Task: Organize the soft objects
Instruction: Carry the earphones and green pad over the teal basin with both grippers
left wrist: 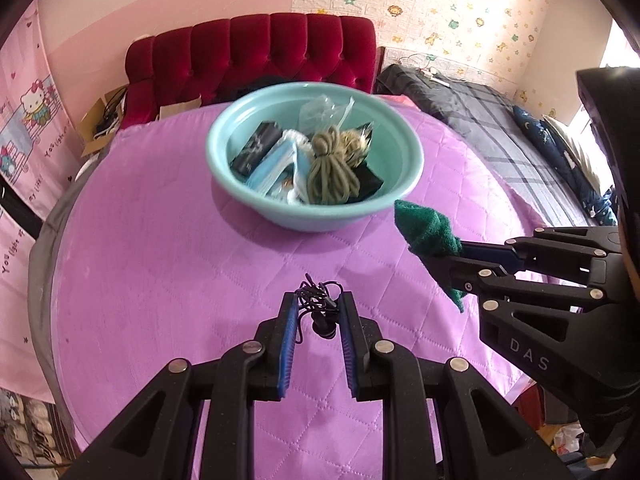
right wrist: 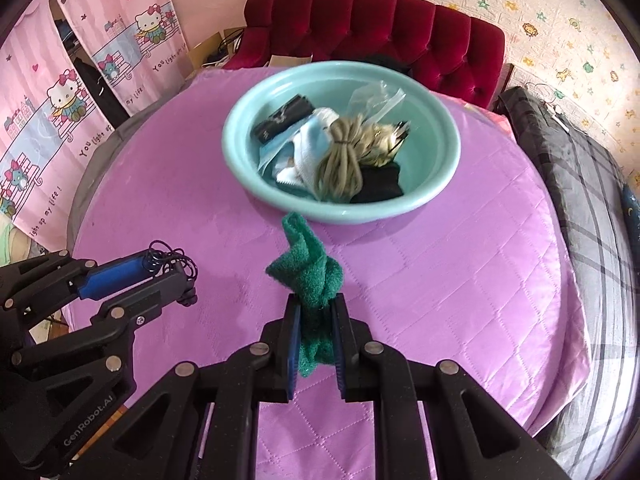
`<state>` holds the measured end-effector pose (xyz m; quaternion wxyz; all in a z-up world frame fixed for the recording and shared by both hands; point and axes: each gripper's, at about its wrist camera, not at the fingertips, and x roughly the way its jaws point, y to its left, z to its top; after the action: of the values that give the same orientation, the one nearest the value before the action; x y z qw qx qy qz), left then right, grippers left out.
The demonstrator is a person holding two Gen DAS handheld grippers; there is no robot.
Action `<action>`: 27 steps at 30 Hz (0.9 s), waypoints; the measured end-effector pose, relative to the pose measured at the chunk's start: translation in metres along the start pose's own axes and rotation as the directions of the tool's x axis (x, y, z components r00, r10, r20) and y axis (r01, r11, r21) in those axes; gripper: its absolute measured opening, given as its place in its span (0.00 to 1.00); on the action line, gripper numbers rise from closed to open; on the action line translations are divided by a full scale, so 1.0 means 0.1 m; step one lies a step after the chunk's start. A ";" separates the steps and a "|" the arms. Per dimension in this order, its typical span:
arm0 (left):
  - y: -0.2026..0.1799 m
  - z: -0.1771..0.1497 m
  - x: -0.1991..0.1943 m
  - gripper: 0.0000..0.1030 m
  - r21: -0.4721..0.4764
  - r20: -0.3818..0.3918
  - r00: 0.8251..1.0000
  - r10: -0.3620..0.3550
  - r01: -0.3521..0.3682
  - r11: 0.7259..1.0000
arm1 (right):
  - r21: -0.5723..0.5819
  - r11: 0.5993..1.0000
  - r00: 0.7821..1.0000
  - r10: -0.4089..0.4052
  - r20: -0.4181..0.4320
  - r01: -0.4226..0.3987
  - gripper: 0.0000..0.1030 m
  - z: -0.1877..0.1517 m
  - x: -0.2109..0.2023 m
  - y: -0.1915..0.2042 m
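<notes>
A green fuzzy cloth (right wrist: 310,276) is pinched between the two blue-padded fingers of the right gripper (right wrist: 316,312). Its jaws are nearly closed on the cloth's middle; most of the bunched fabric sticks out past the fingertips, and a short tail hangs behind them. The cloth is held above the purple quilted table cover (right wrist: 440,288), and its top corner appears just in front of the near rim of a teal bowl (right wrist: 240,160).

To its left, the left gripper (left wrist: 318,312) clasps a small tangle of thin black cord (left wrist: 318,304), apparently earphones, right at its fingertips. Its jaws are narrowed around the tangle, with a dark earbud-like piece hanging between the pads. It is also above the cover, nearer the front edge than the bowl.

The bowl sits toward the far edge of the round table. It contains a coiled bundle of olive cord (right wrist: 340,164), a black fabric piece (right wrist: 380,186), a white and light-blue item (right wrist: 308,148), a dark patterned packet (right wrist: 282,118) and clear plastic (right wrist: 376,98).

Beyond the far edge stands a red tufted sofa (right wrist: 380,20).
</notes>
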<state>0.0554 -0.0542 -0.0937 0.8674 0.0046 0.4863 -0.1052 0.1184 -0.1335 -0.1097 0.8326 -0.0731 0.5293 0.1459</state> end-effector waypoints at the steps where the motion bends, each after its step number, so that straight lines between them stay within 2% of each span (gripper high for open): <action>1: -0.01 0.04 -0.01 0.22 0.005 0.003 1.000 -0.002 0.002 1.000 | 0.002 1.000 1.000 -0.001 0.002 0.001 0.14 0.03 -0.02 -0.02; 14: -0.03 0.57 0.02 0.22 0.042 0.031 0.999 -0.020 0.019 0.999 | 0.006 1.000 1.000 -0.012 0.023 0.012 0.16 0.52 -0.21 -0.26; 27: 0.03 1.01 0.22 0.22 0.071 0.032 0.999 -0.037 0.034 0.997 | 0.028 1.000 1.000 0.011 0.019 -0.012 0.16 1.02 -0.10 -0.43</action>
<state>0.1524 -0.0664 -0.0592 0.8727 0.0249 0.4678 -0.1378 0.2160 -0.1477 -0.0581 0.8377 -0.0568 0.5237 0.1439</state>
